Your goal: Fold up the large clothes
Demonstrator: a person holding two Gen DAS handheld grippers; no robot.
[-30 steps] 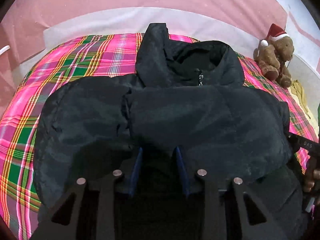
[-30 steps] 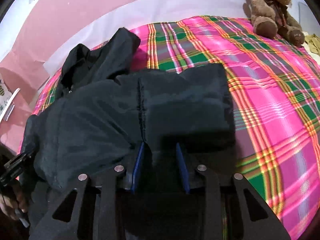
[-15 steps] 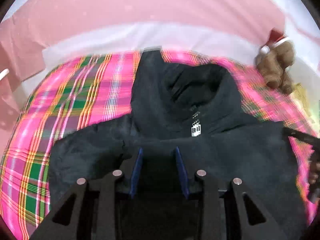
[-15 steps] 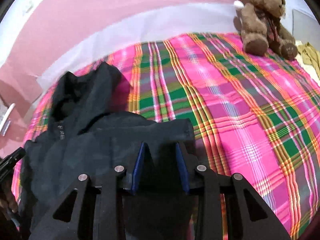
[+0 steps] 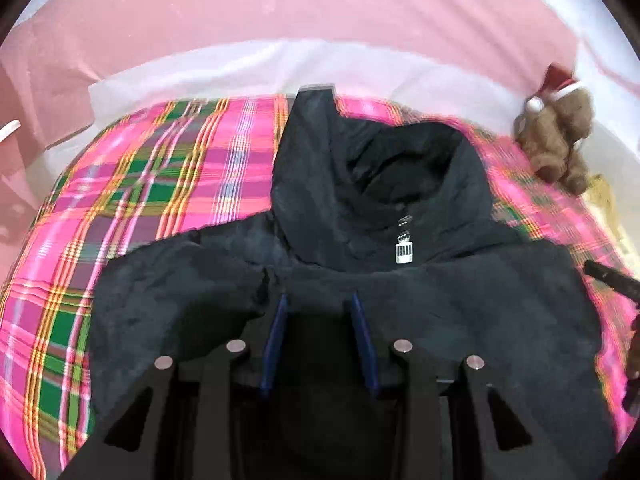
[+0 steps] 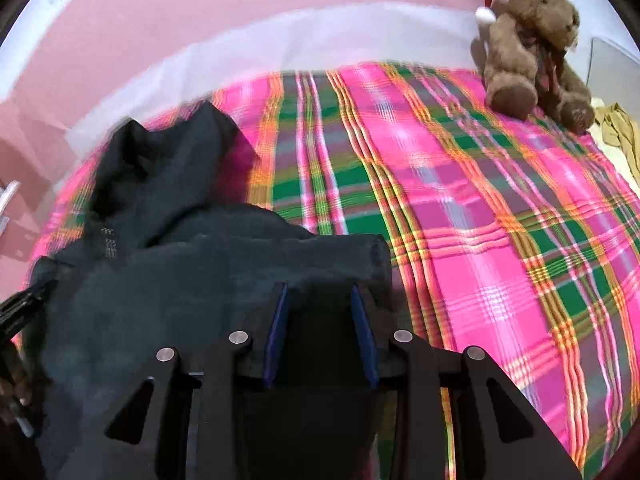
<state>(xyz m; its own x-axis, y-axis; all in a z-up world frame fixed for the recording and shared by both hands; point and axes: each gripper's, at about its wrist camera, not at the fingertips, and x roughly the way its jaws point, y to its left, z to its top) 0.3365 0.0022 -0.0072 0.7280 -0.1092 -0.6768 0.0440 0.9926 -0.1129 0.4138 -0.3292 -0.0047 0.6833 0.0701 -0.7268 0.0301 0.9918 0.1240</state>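
A large black hooded jacket (image 5: 460, 304) lies on a pink plaid bedspread (image 5: 160, 184), hood toward the far edge, a white zipper pull (image 5: 404, 254) at its collar. My left gripper (image 5: 318, 300) is shut on the jacket's lower fold, with black fabric filling the gap between its blue pads. In the right wrist view the jacket (image 6: 160, 280) fills the lower left. My right gripper (image 6: 318, 290) is shut on the fold's right corner in the same way. Each gripper's tip shows at the other view's edge.
A brown teddy bear (image 6: 532, 44) in a Santa hat sits at the far right corner of the bedspread (image 6: 500, 240); it also shows in the left wrist view (image 5: 556, 140). Yellowish cloth (image 6: 620, 136) lies beside it. A pink wall and white sheet edge lie beyond.
Both grippers have carried the jacket's lower fold forward toward the hood. The folded edge now lies just below the collar and more bedspread shows on the right.
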